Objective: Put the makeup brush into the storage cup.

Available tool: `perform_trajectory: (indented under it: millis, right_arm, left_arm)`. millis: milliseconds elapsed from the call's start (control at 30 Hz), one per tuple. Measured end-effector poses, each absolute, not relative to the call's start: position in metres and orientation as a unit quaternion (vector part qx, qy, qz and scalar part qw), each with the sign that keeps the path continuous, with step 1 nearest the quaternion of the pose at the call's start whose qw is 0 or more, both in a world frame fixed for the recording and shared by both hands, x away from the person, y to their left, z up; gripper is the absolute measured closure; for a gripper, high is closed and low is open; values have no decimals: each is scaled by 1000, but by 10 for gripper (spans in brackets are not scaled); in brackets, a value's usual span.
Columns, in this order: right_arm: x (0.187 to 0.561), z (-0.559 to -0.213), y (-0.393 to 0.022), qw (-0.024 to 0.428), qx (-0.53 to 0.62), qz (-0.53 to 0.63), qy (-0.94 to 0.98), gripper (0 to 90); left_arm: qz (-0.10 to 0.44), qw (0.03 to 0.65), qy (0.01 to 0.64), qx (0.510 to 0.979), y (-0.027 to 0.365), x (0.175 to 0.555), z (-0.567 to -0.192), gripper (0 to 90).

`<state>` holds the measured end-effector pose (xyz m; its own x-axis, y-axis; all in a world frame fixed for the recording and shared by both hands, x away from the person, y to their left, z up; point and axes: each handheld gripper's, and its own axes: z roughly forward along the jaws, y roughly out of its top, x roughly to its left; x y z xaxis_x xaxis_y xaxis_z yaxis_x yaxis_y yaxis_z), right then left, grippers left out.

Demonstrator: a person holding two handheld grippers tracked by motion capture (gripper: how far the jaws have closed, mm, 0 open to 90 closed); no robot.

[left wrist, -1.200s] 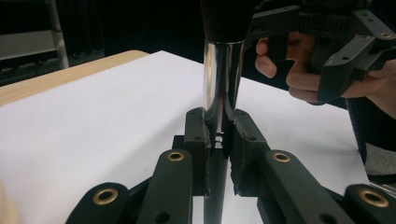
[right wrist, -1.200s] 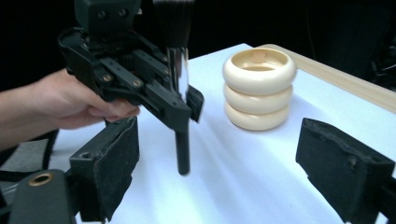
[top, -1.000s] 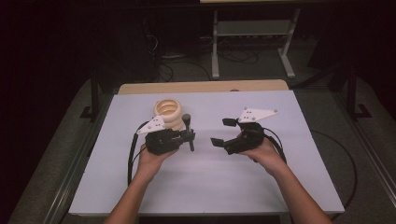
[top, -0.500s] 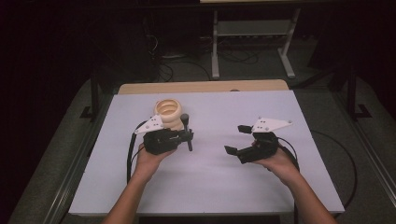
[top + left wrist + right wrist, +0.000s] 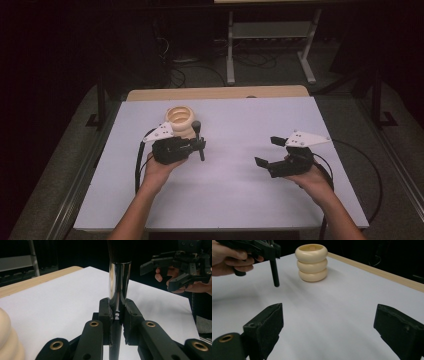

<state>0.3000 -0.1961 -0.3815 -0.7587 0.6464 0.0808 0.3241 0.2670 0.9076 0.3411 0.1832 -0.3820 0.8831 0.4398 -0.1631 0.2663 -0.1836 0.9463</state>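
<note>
High view: the left gripper (image 5: 192, 145) is clamped on a brush (image 5: 199, 140), whose dark handle lies across the jaws, with the bristle head near a cream ringed holder (image 5: 180, 121) just behind it on the white table (image 5: 225, 200). The right gripper (image 5: 267, 151) is held well apart to the right, jaws spread with nothing between them.

Left gripper view: both pads (image 5: 106, 312) press on the brush's shiny metal ferrule (image 5: 119, 282), a detail too small to tell from above; dark bristles rise out of the top edge. The holder's rounded side (image 5: 7, 337) shows at the lower left, and the right gripper (image 5: 162, 273) at the upper right.

Right gripper view: its own pads (image 5: 265, 327) stand wide apart over bare table. Beyond them the holder (image 5: 311, 262) appears as three stacked rings with an open top, and the brush handle (image 5: 274, 272) hangs end-down from the left gripper (image 5: 270, 252), clear of the surface.
</note>
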Motion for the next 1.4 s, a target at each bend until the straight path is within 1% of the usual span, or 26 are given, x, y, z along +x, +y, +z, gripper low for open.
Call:
perform_trajectory:
  millis: [200, 700, 1400]
  right_arm:
    - [293, -387, -209, 170, 323, 515, 776, 70]
    - [267, -401, -238, 177, 352, 518, 759, 58]
    - [268, -405, -246, 180, 367, 519, 751, 48]
  left_arm:
    - [80, 595, 231, 766, 189, 344, -378, 789]
    - [89, 598, 229, 763, 194, 356, -368, 788]
    - [93, 606, 246, 751, 205, 376, -364, 788]
